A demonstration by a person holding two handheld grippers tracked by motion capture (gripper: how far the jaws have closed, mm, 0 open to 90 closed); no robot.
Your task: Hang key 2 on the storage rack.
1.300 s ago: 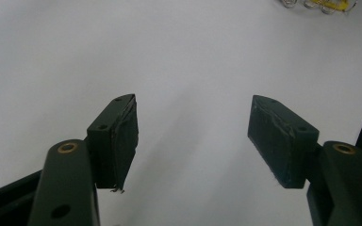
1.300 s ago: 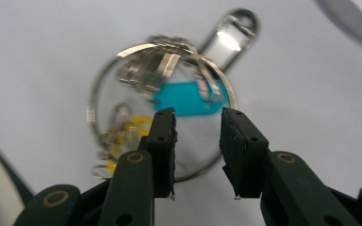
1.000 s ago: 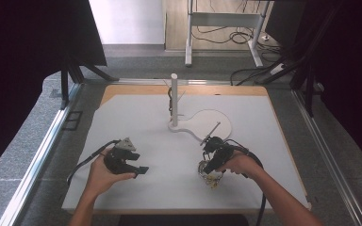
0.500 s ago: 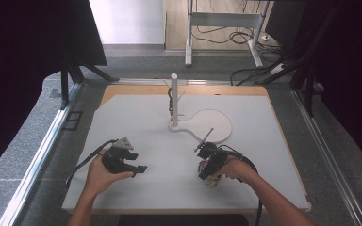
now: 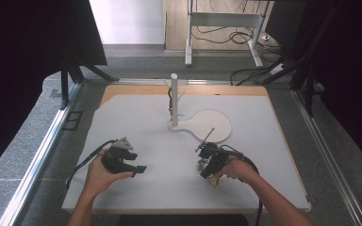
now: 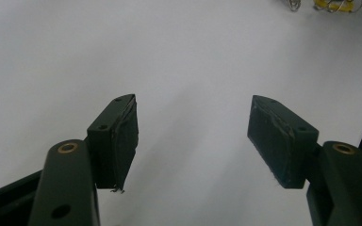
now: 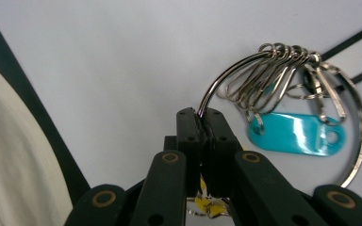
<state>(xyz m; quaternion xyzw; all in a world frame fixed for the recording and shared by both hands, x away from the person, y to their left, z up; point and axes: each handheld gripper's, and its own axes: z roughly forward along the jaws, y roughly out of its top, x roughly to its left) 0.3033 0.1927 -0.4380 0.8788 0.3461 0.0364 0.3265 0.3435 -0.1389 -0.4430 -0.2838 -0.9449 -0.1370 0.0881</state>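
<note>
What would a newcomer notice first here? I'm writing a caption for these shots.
The right gripper, at the table's near right, is clamped on a big metal key ring strung with clips and a turquoise tag. Mid-table stands a white post; the left gripper waits open.

The right tool (image 7: 200, 115) hides part of the key ring (image 7: 226, 77) and a yellow tag (image 7: 202, 203).

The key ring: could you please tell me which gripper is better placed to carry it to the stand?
Right. The right gripper has its jaws shut on the key ring; the left gripper is open, holding nothing.
</note>
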